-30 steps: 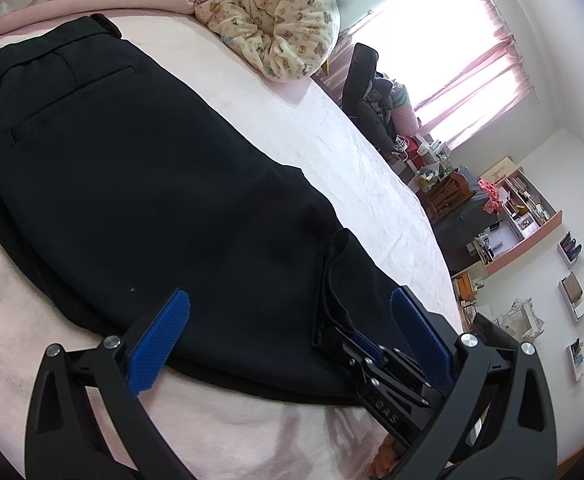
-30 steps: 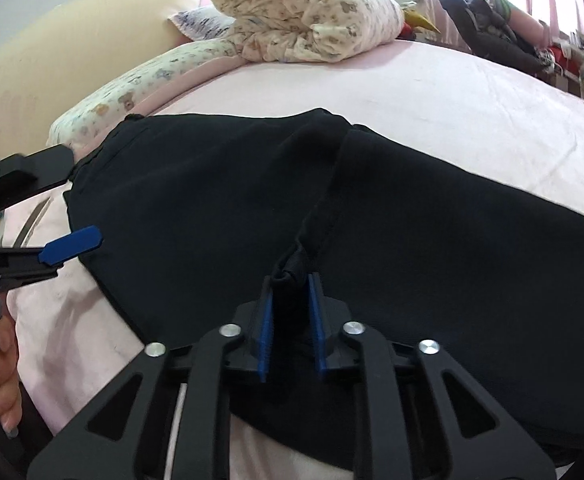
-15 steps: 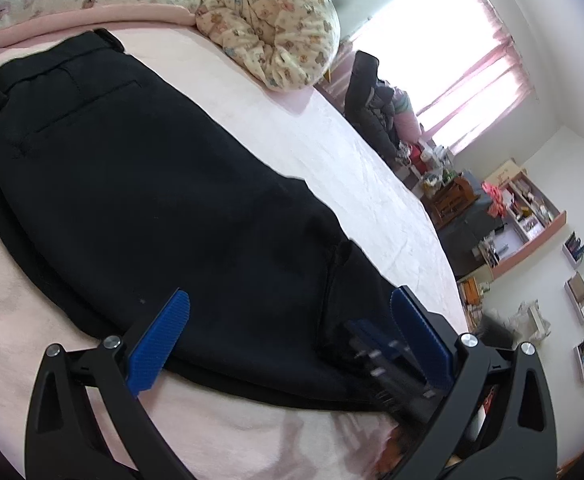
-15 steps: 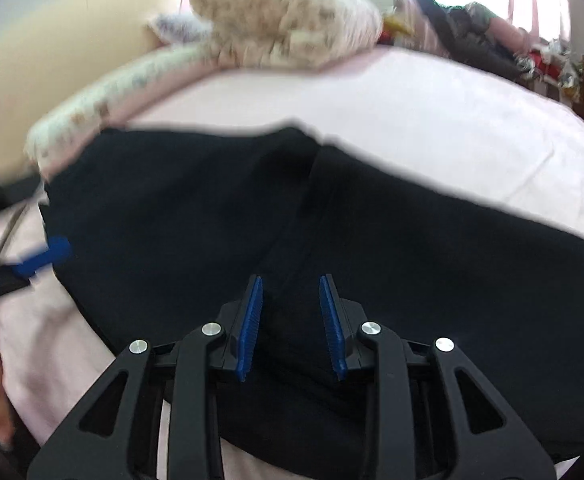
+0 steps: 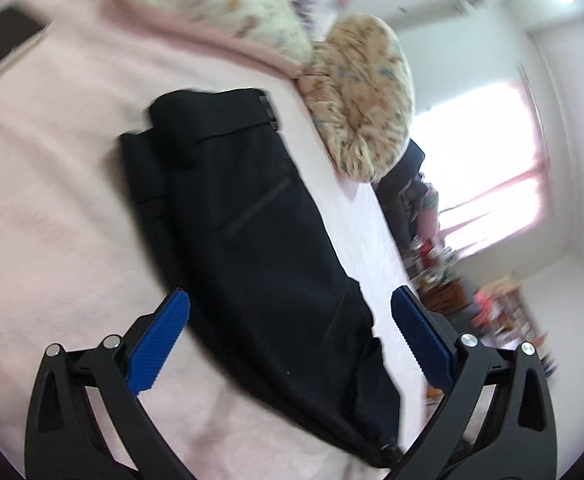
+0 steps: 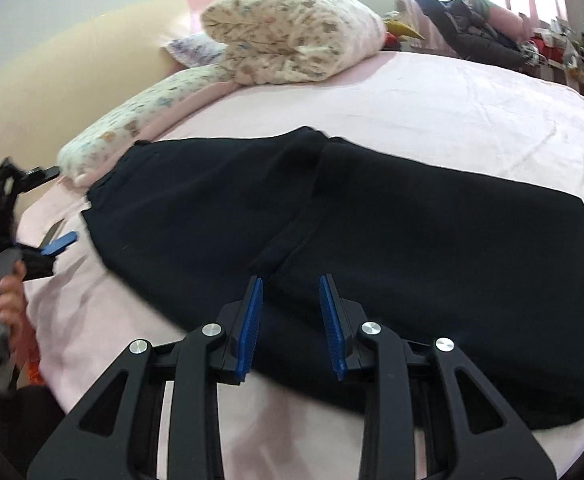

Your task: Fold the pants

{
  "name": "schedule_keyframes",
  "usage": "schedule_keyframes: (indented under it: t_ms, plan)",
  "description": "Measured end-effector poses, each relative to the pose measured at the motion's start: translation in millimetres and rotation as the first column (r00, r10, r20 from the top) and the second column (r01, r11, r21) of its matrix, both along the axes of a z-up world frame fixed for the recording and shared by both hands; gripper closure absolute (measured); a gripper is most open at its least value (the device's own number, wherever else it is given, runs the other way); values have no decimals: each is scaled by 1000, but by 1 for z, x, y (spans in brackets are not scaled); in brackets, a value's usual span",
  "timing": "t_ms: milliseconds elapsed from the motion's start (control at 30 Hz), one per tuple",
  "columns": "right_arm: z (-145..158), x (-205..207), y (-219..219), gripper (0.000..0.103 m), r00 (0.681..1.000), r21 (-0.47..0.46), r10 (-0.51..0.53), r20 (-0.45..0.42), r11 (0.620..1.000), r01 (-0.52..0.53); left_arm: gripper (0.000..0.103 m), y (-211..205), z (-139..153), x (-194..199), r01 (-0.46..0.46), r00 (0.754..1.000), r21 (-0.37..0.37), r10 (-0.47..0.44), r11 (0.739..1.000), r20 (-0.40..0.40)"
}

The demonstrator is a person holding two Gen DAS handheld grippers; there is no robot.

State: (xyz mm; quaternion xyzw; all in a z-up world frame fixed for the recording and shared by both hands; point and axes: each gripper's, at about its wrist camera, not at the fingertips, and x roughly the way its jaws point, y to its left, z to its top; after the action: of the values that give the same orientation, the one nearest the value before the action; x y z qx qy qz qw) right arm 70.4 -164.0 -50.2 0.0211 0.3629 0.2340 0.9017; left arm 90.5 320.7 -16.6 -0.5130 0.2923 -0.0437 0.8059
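Black pants lie flat on the pink bed, folded lengthwise, with the leg ends doubled over on top. In the left wrist view the pants run away from me, waistband at the far end. My left gripper is wide open and empty, above the near edge of the pants. My right gripper is open and empty, just above the folded leg hem. The left gripper also shows at the left of the right wrist view, held in a hand.
The pink bed sheet spreads all round the pants. A folded floral quilt and a long floral pillow lie at the head of the bed. Clothes are piled on a chair beyond the bed by the window.
My right gripper has opened and let go of the leg hem, which now lies on the pants. My left gripper has swung up and back; its view is blurred.
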Motion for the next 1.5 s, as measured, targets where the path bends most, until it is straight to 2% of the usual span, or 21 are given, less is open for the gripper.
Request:
schedule_keyframes:
  t_ms: [33, 67, 100, 133, 200, 300, 567, 900, 967, 1033, 1100, 1133, 1167, 1233, 1433, 1500]
  plan:
    - [0, -7, 5, 62, 1000, -17, 19, 10, 1000, -19, 2, 5, -6, 0, -8, 1000, -33, 7, 999, -22]
    - [1, -11, 9, 48, 999, -30, 29, 14, 999, -29, 2, 8, -11, 1, -13, 999, -53, 11, 998, -38]
    - [1, -19, 16, 21, 999, -57, 40, 24, 998, -39, 2, 10, -14, 1, -14, 999, -69, 11, 998, -45]
    - [2, -25, 21, 19, 998, -75, 46, 43, 996, -42, 2, 10, -16, 3, -12, 998, -67, 8, 998, -58]
    - [4, -38, 31, 19, 993, -108, 81, 80, 992, -72, 2, 6, -16, 8, -7, 997, -35, 4, 999, -81]
    - [4, -45, 40, 19, 992, -132, 91, 85, 988, -79, 2, -5, -14, 26, 19, 994, 22, -16, 1000, -109]
    - [0, -47, 41, 19, 996, -179, 48, 79, 983, -33, 2, -22, -13, 54, 39, 985, 159, -11, 986, -175]
    - [-2, -53, 35, 19, 997, -183, 38, 72, 983, -24, 2, -20, -15, 59, 10, 993, 122, 4, 992, -114]
    - [-3, -53, 35, 19, 997, -186, 37, 73, 982, -23, 3, -18, -14, 55, 0, 998, 93, 6, 996, -65]
    - [-3, -53, 35, 19, 997, -181, 35, 70, 983, -22, 15, -15, -12, 50, -12, 1000, 66, 14, 998, -21]
    - [-3, -55, 33, 19, 997, -177, 30, 68, 984, -17, 61, -11, -12, 45, -32, 999, 64, 32, 997, -9]
    - [-3, -55, 32, 19, 997, -176, 27, 68, 984, -15, 73, -9, -12, 44, -38, 999, 66, 38, 997, -2]
    - [-4, -56, 31, 19, 997, -175, 26, 66, 984, -14, 81, -6, -13, 45, -36, 999, 56, 35, 998, 11]
    - [-5, -56, 30, 19, 998, -176, 27, 63, 984, -16, 81, -4, -15, 45, -28, 999, 23, 27, 999, 30]
    - [-6, -57, 26, 19, 998, -181, 33, 57, 983, -22, 82, -3, -16, 48, -29, 999, 10, 28, 1000, 23]
    - [-6, -58, 25, 19, 998, -182, 32, 57, 983, -21, 77, -1, -20, 51, -35, 999, -15, 35, 999, 2]
